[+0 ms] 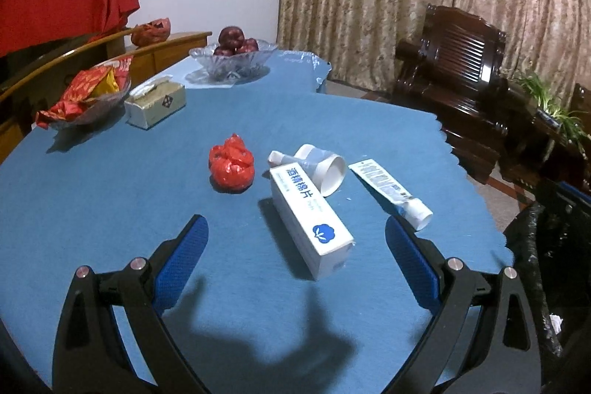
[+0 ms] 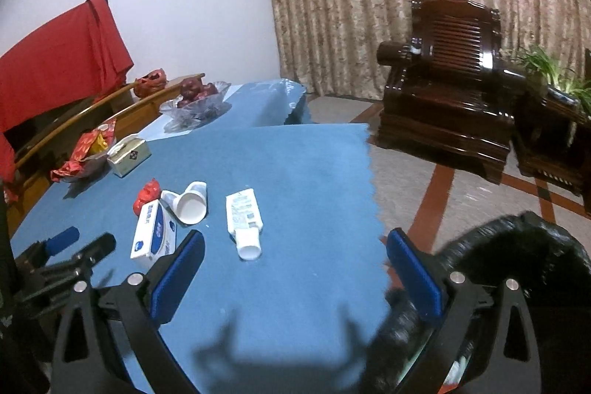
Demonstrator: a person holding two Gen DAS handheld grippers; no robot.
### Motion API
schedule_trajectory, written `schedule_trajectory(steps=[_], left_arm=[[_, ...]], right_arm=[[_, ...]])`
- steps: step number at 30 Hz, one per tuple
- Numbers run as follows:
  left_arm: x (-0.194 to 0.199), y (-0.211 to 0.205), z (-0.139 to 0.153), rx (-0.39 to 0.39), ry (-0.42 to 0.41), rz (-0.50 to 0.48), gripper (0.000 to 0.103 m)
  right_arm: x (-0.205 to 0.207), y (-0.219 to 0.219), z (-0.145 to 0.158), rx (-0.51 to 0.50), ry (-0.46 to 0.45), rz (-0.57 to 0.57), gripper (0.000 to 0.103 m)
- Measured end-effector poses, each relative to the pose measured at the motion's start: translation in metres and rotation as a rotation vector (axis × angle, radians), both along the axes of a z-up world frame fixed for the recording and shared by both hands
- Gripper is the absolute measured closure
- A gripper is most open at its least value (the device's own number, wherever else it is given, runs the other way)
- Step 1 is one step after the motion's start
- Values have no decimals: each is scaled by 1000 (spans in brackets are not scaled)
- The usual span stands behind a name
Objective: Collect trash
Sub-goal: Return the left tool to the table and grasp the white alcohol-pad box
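Note:
On the blue tablecloth (image 1: 110, 194) lie a crumpled red plastic bag (image 1: 232, 168), a white box with blue print (image 1: 308, 215), a tipped white cup (image 1: 325, 168) and a white tube (image 1: 391, 192). My left gripper (image 1: 295, 239) hovers open just short of the box, nothing between its blue pads. In the right wrist view the box (image 2: 153, 235), cup (image 2: 190, 204), tube (image 2: 243, 218) and red bag (image 2: 147, 196) lie ahead and to the left. My right gripper (image 2: 295, 253) is open and empty over the table's right edge. The left gripper (image 2: 74, 253) shows at the far left.
A black-lined trash bin (image 2: 509, 268) stands on the floor right of the table, also seen as the bin (image 1: 539, 276). At the back left are a tissue box (image 1: 155, 104), a glass dish of red wrappers (image 1: 86, 95) and a glass fruit bowl (image 1: 232, 60). A dark wooden armchair (image 2: 447, 87) stands beyond.

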State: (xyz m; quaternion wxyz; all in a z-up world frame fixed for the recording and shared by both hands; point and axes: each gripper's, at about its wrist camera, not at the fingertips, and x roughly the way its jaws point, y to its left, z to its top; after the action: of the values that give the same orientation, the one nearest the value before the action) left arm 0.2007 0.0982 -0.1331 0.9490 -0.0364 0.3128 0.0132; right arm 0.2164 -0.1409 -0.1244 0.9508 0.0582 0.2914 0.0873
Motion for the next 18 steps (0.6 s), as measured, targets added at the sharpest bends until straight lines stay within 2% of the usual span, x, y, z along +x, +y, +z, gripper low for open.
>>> schedule_trajectory(steps=[6, 10, 18], left_arm=[[18, -6, -18, 3, 25, 3, 9], [34, -9, -32, 6, 48, 6, 19], [55, -12, -51, -13, 97, 25, 27]], right_arm=[[31, 7, -16, 7, 31, 6, 13], [39, 8, -18, 13, 36, 5, 14], [50, 12, -26, 17, 58, 10, 14]])
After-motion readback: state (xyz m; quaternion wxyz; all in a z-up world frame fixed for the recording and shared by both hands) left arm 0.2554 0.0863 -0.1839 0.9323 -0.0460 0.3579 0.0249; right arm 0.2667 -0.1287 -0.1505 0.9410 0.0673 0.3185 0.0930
